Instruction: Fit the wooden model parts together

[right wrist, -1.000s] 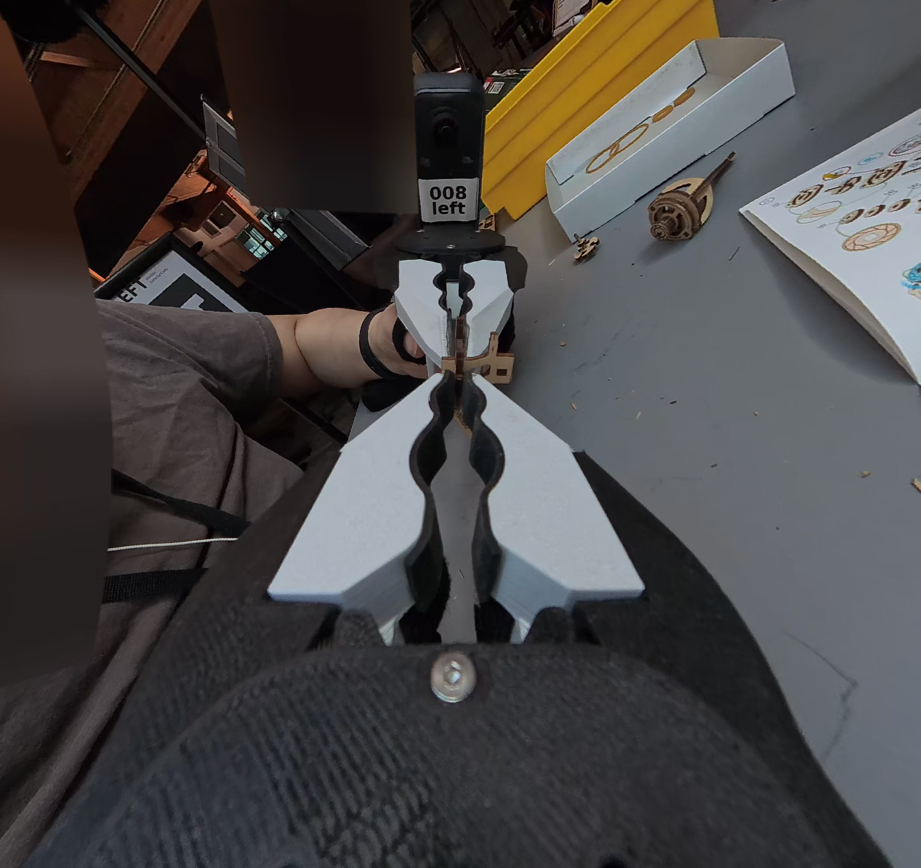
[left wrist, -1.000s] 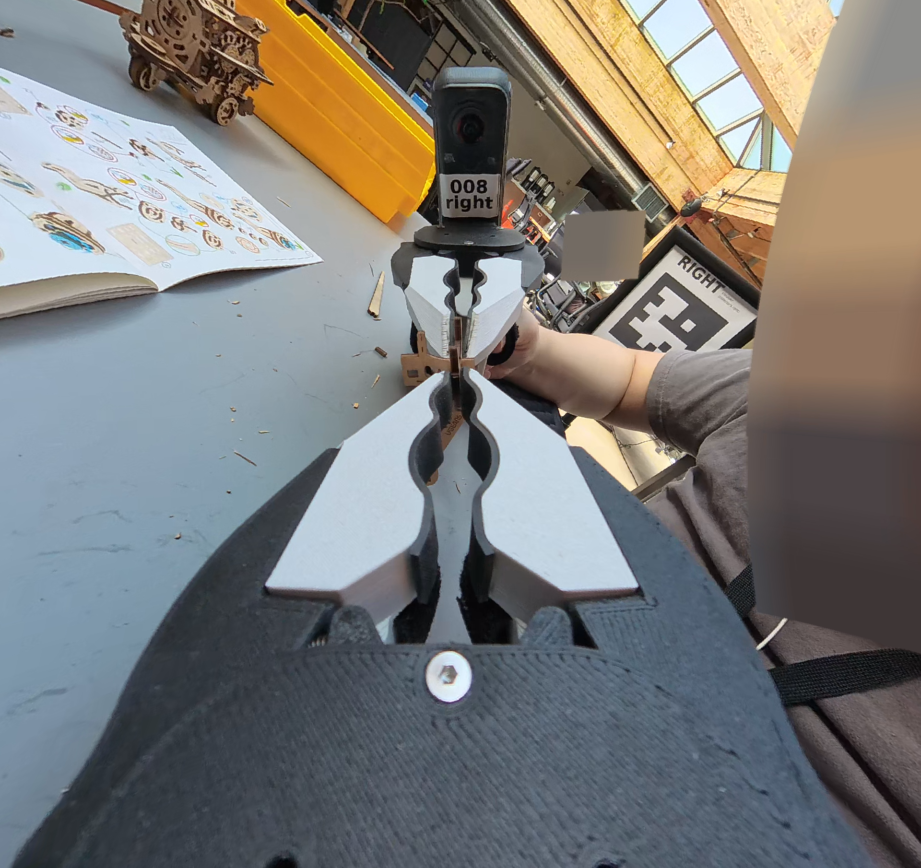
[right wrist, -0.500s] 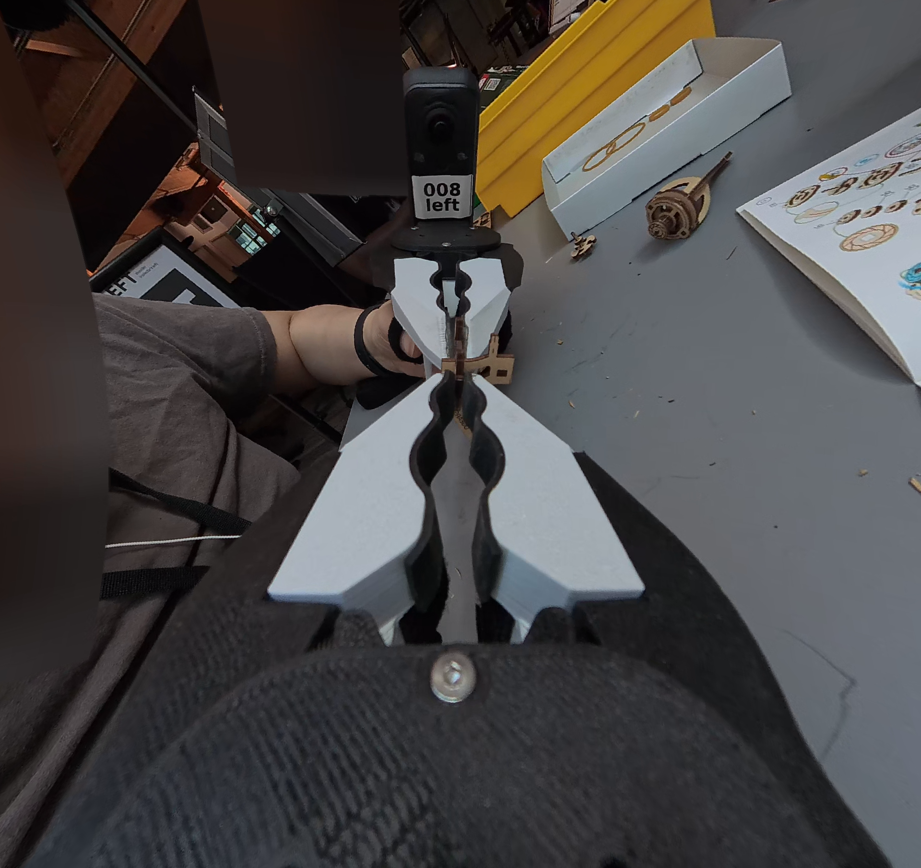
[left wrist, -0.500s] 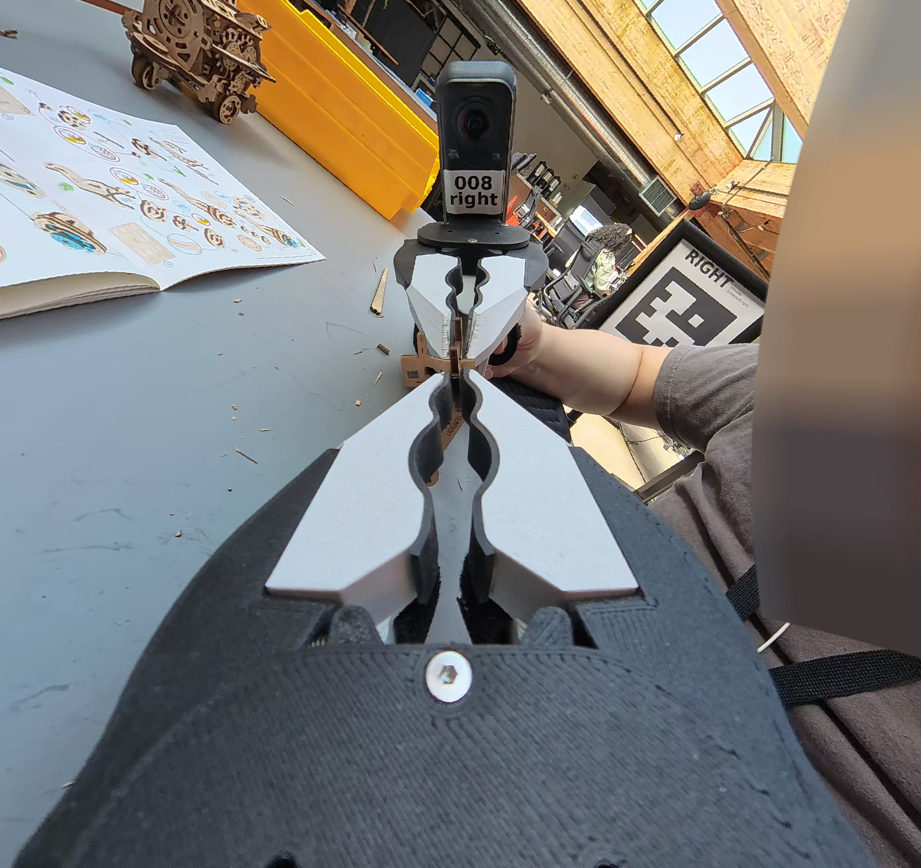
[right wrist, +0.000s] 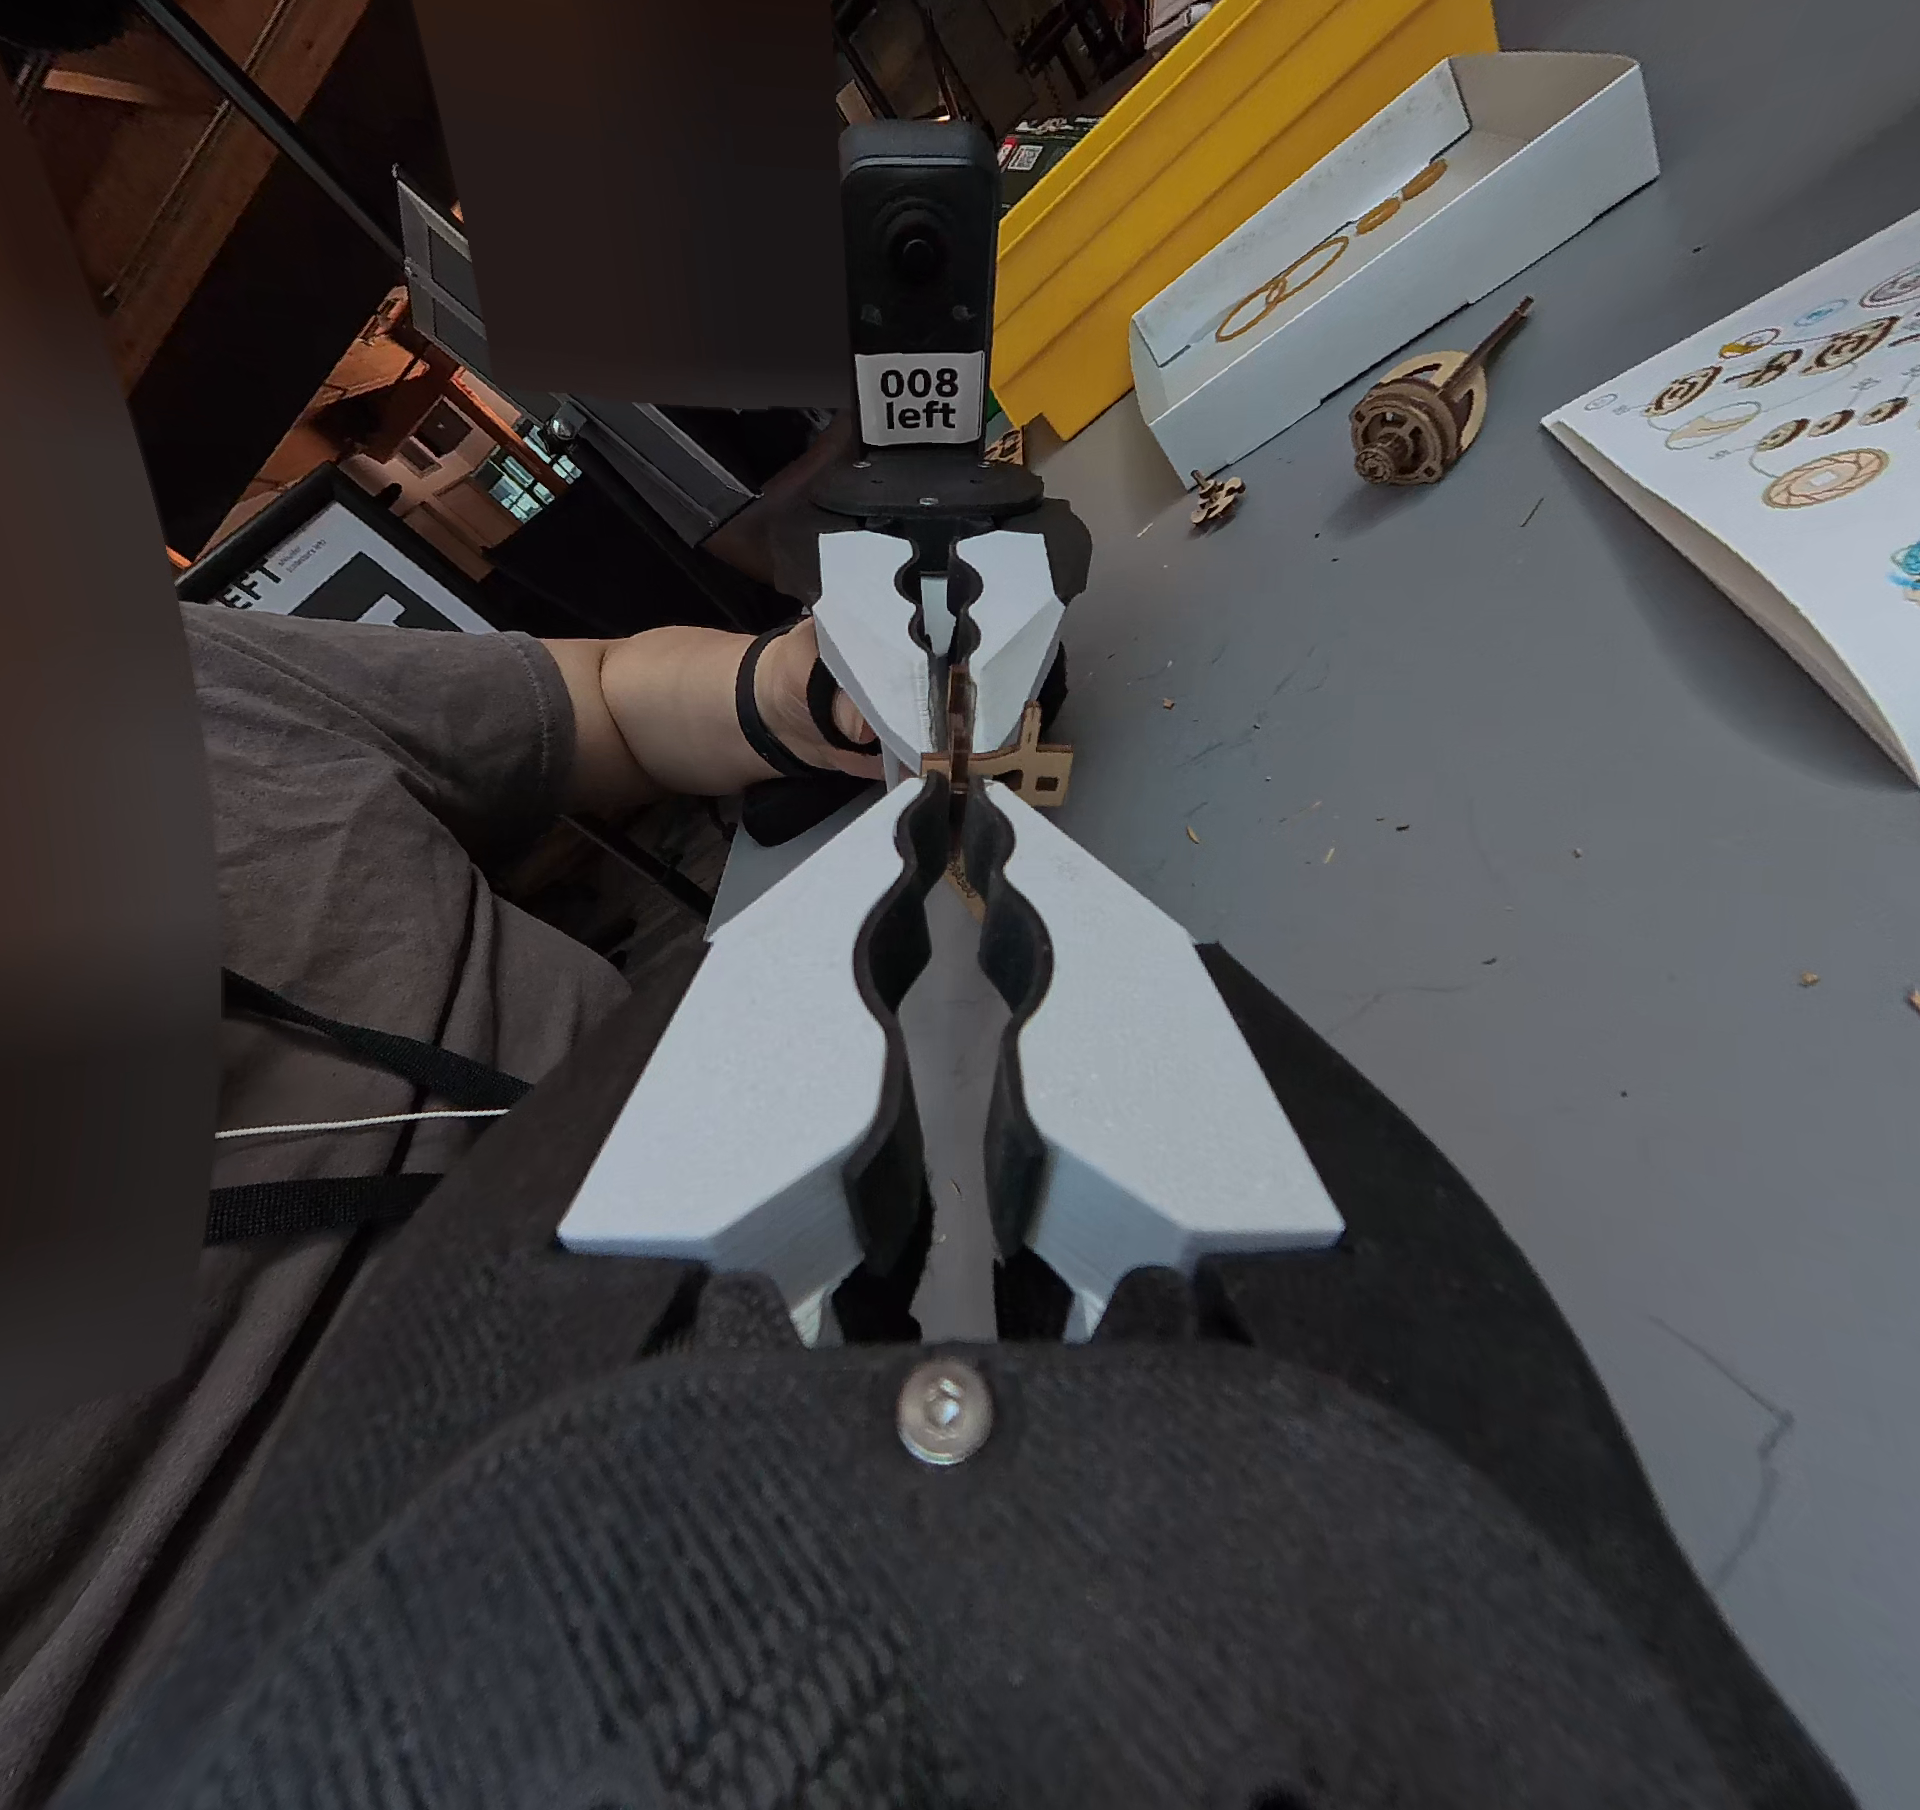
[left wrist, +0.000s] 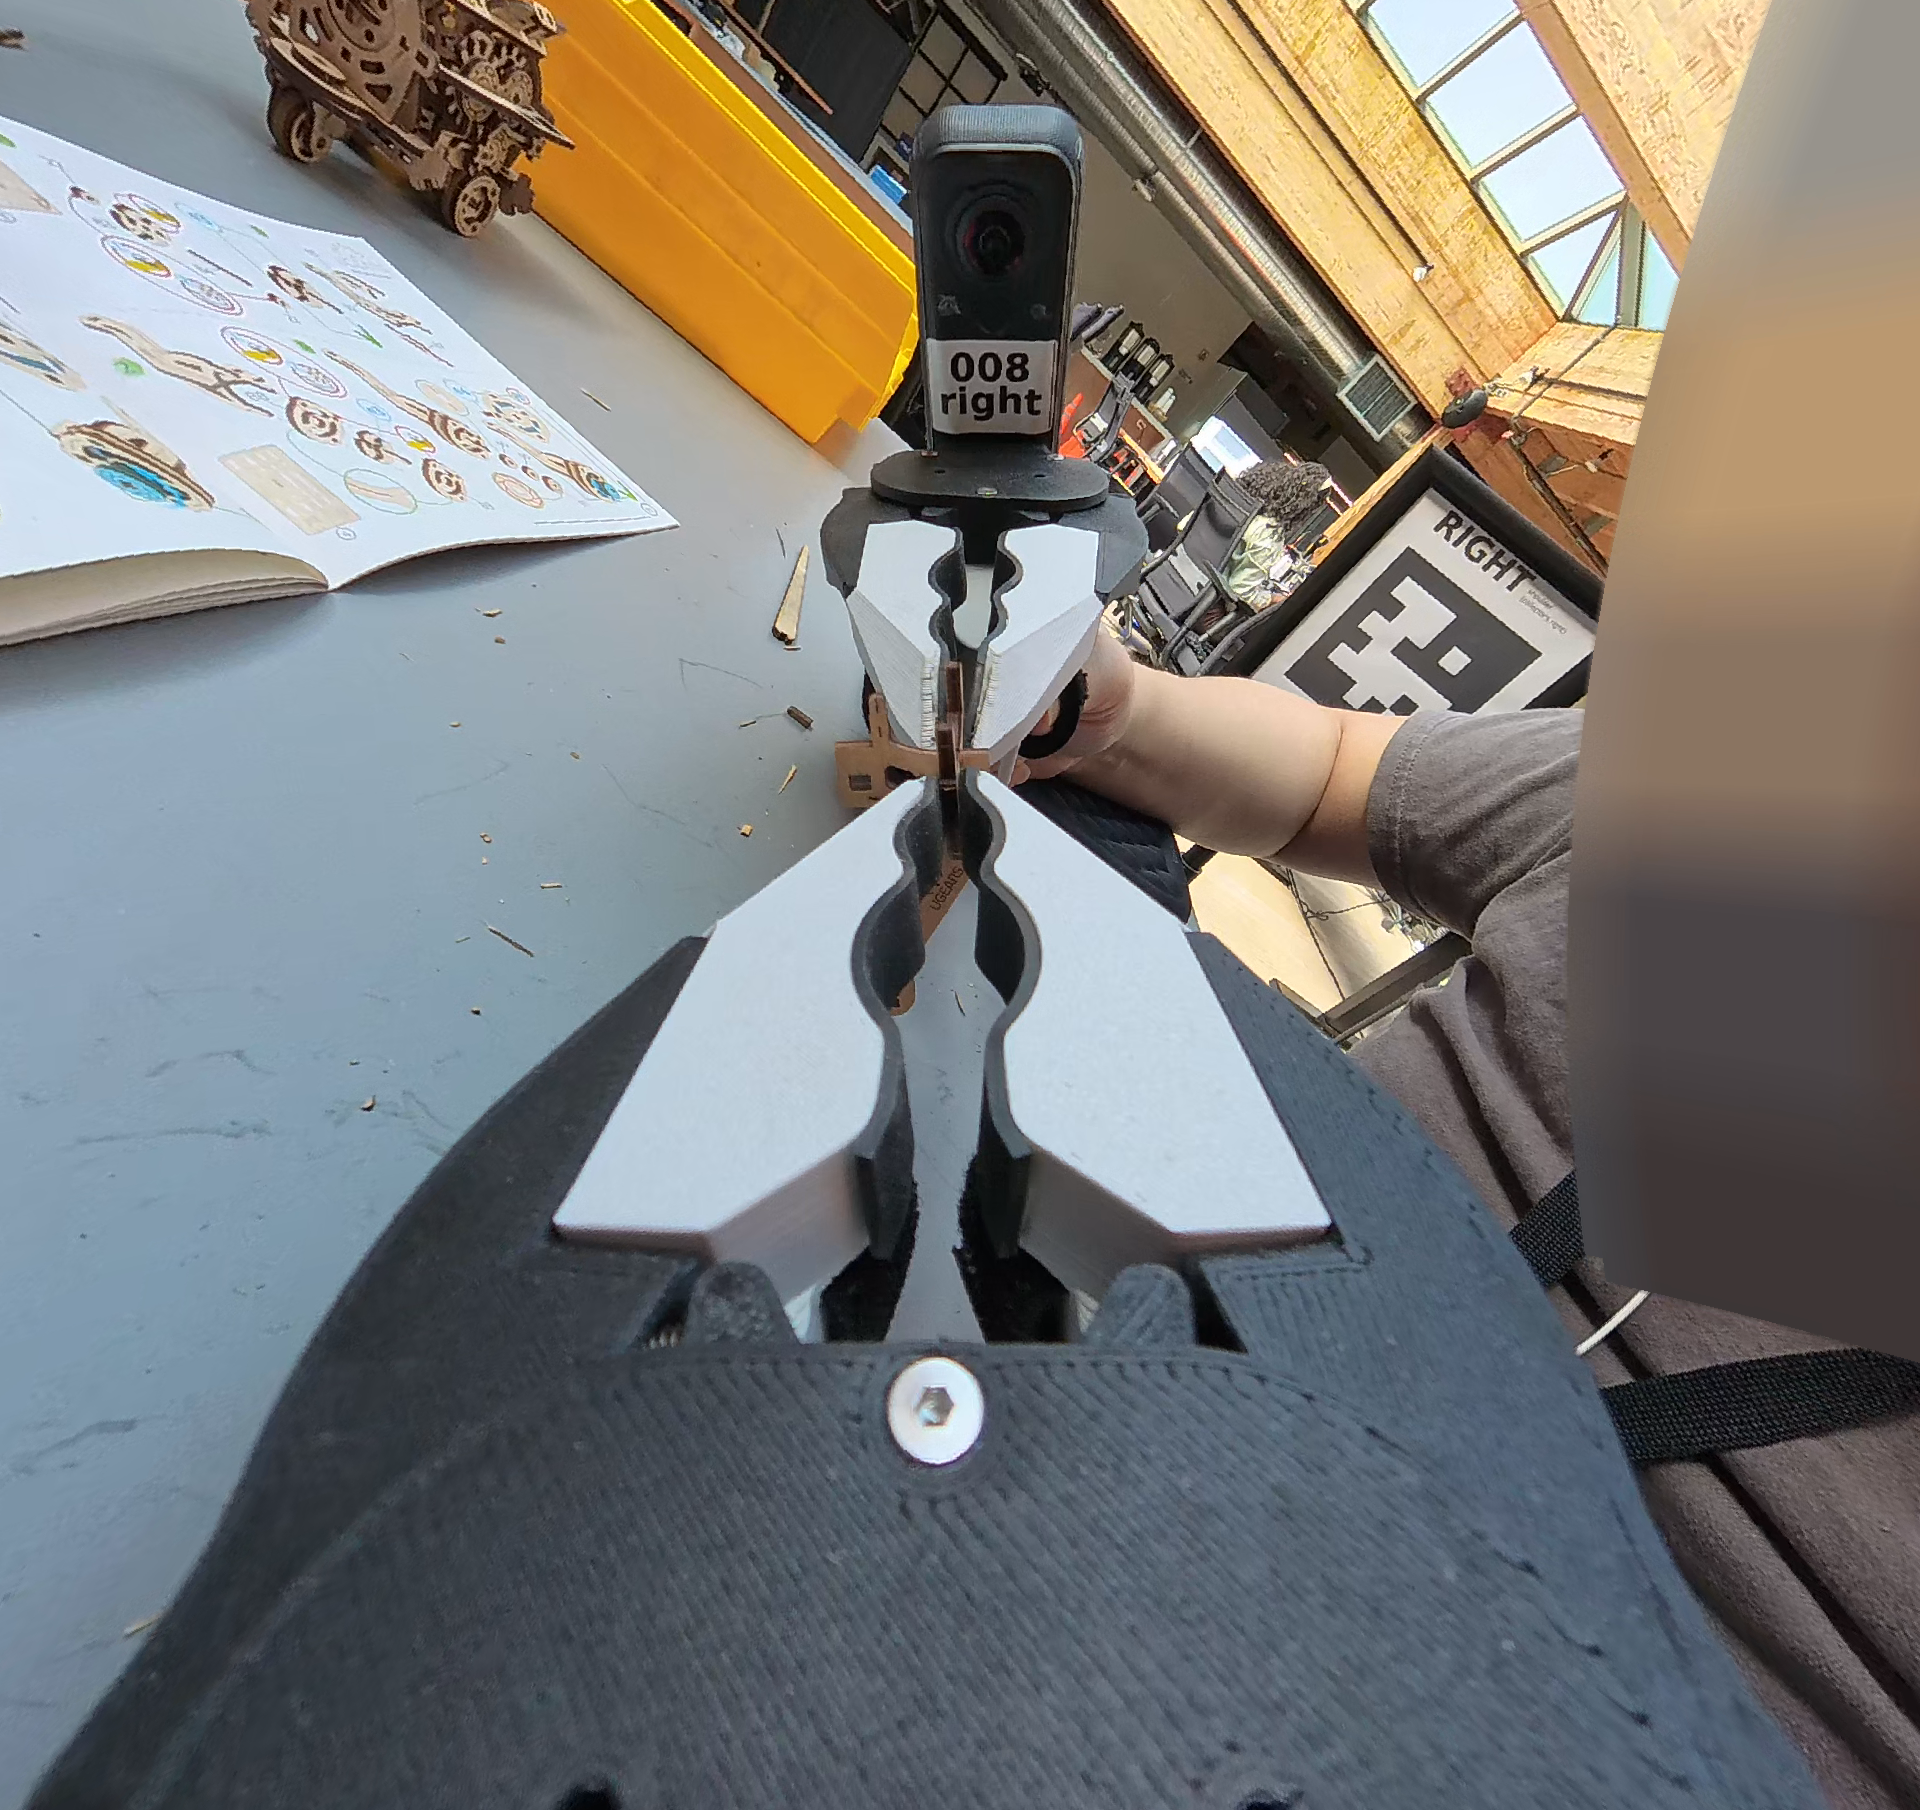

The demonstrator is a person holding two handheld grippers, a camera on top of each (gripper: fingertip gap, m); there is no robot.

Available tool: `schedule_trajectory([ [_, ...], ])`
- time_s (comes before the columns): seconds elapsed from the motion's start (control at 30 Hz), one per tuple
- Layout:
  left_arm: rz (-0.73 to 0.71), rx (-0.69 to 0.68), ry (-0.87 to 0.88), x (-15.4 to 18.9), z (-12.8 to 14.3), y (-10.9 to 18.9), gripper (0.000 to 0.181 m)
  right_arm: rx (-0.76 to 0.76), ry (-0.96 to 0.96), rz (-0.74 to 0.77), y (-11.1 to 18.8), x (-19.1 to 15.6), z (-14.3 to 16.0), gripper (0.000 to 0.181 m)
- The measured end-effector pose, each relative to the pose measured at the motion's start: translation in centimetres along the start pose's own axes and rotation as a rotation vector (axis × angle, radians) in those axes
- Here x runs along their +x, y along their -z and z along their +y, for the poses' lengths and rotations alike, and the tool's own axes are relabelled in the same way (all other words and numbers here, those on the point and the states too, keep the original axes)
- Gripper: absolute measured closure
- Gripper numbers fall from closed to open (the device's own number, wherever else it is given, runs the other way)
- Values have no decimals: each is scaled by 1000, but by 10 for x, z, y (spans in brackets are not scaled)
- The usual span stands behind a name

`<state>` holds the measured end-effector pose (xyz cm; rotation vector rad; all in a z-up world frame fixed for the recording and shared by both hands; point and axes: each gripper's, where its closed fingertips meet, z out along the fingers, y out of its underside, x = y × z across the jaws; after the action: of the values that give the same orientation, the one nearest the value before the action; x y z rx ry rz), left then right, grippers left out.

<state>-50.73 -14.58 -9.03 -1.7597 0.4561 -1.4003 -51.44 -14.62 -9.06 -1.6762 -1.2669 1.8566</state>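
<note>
Skylights and timber beams run overhead, and below them a grey desk (left wrist: 312, 877) is littered with small wood chips. Over its near edge the two tools meet nose to nose. The left hand-held gripper (left wrist: 943, 804) has its pale fingers pressed together on a thin flat wooden strip (left wrist: 940, 903), which runs back edge-on between the dark pads. The right hand-held gripper (left wrist: 954, 721), seen head-on beyond it, is likewise clamped on a narrow wooden piece (left wrist: 948, 695) held upright. Where the two tips come together, a notched wooden cross part (left wrist: 873, 768) juts out sideways toward the desk, touching both held pieces; how far the joint is seated I cannot tell. From the other side, the right hand-held gripper (right wrist: 951, 799) pinches its piece at the very tip, and the same cross part (right wrist: 1034, 768) sticks out to the right of the junction, just under the left hand-held gripper (right wrist: 948, 690).

Farther off on the desk lies an open instruction booklet (left wrist: 260, 389), with a finished wooden model wagon (left wrist: 400, 61) behind it and a yellow bin (left wrist: 707, 191) beside that. A white shallow box (right wrist: 1392, 243) holding loose wooden rings sits by the bin, and a round geared wooden assembly (right wrist: 1418, 420) lies near the box.
</note>
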Motion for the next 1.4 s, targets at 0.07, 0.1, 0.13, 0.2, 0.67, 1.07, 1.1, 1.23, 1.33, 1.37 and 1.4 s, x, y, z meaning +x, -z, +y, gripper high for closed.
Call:
schedule_trajectory([
  [0.07, -2, 0, 0, 0, 0, 0, 181, 1, 1, 1, 0, 0, 0, 180],
  [0.1, -4, 0, 0, 0, 0, 0, 181, 0, 4, 5, 0, 0, 0, 180],
  [0.13, -5, 0, 1, -1, 0, 0, 181, 1, 4, 6, 0, 1, 0, 180],
  [0.2, -4, 0, 3, -1, 0, 0, 181, 1, 6, 7, 0, 1, 0, 180],
  [0.67, 43, 89, 69, -2, -16, 9, 181, 45, 20, 6, 0, 1, -8, 179],
  [1.07, 66, 35, 34, 8, -7, 0, 173, 57, -20, -52, 2, -6, -10, 180],
  [1.1, 60, 44, 25, 7, -9, 1, 179, 51, -10, -51, 1, -6, -9, 180],
  [1.23, 77, 50, 43, 7, -10, 1, 180, 57, -15, -58, 1, -7, -10, 179],
  [1.33, 74, 55, 38, 7, -11, 2, 181, 58, -22, -70, 1, -7, -10, 178],
  [1.37, 71, 56, 39, 7, -11, 3, 181, 60, -27, -69, 1, -7, -11, 172],
  [1.4, 71, 56, 46, 6, -11, 3, 181, 65, -29, -70, 2, -7, -12, 174],
])
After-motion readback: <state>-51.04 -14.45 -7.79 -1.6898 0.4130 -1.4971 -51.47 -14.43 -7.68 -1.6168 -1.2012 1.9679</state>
